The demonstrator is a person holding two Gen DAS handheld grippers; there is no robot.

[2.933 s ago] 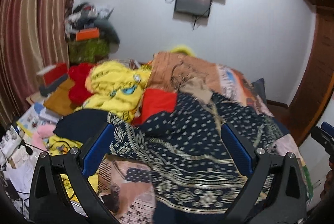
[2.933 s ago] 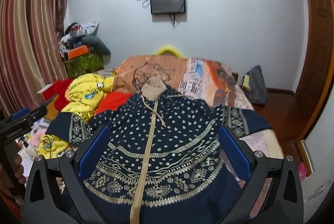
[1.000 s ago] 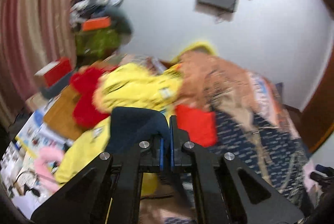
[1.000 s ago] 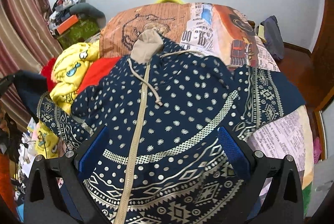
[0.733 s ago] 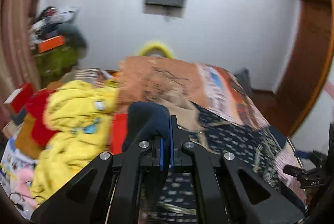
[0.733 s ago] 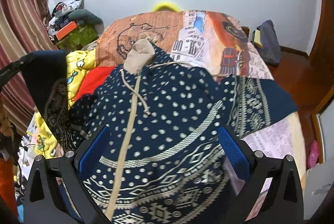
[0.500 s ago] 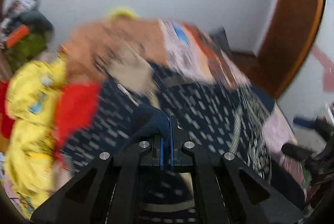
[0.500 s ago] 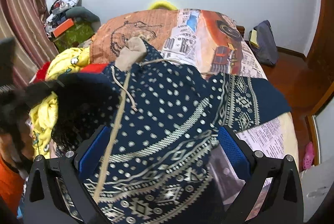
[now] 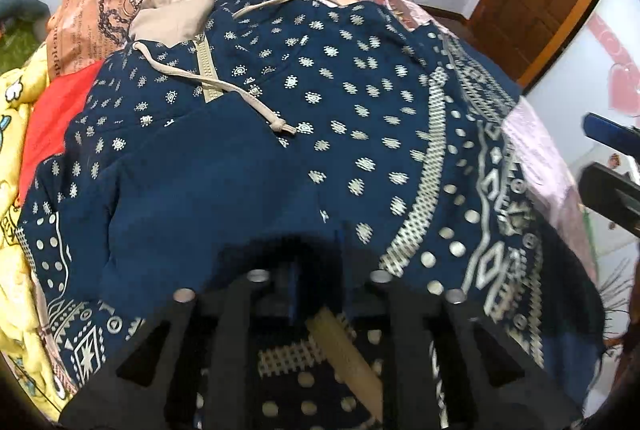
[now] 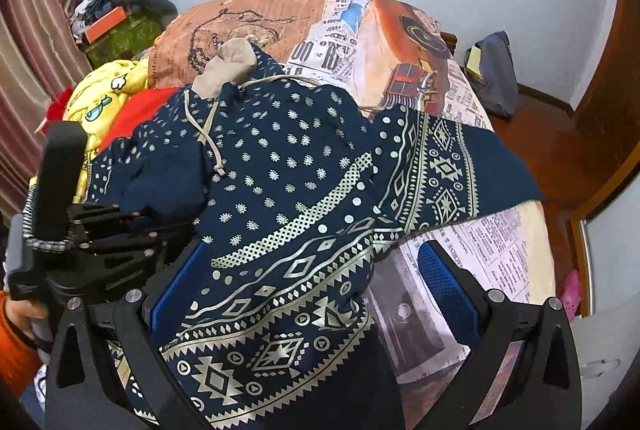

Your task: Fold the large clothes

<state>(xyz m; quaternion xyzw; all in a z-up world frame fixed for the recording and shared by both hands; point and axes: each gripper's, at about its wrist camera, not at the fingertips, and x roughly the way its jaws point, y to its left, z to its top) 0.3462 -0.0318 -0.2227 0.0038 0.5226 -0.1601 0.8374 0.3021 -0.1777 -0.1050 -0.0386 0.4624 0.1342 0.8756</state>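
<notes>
The navy hoodie (image 10: 304, 189) is lying front-up across the bed (image 10: 500, 254), its hood (image 10: 228, 69) toward the far wall. The left gripper (image 9: 318, 270) is pointing down over the folded-in sleeve (image 9: 208, 189); its fingers are opening, a narrow gap showing, with the sleeve's dark cloth lying between them. The right gripper (image 10: 308, 286) is hovering over the hem, fingers spread wide, holding nothing. Yellow clothes (image 10: 100, 97) are lying beside the hoodie.

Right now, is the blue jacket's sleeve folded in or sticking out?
One sleeve is folded in: its plain cuff lies across the dotted front. The other sleeve sticks out flat on the bed.
</notes>
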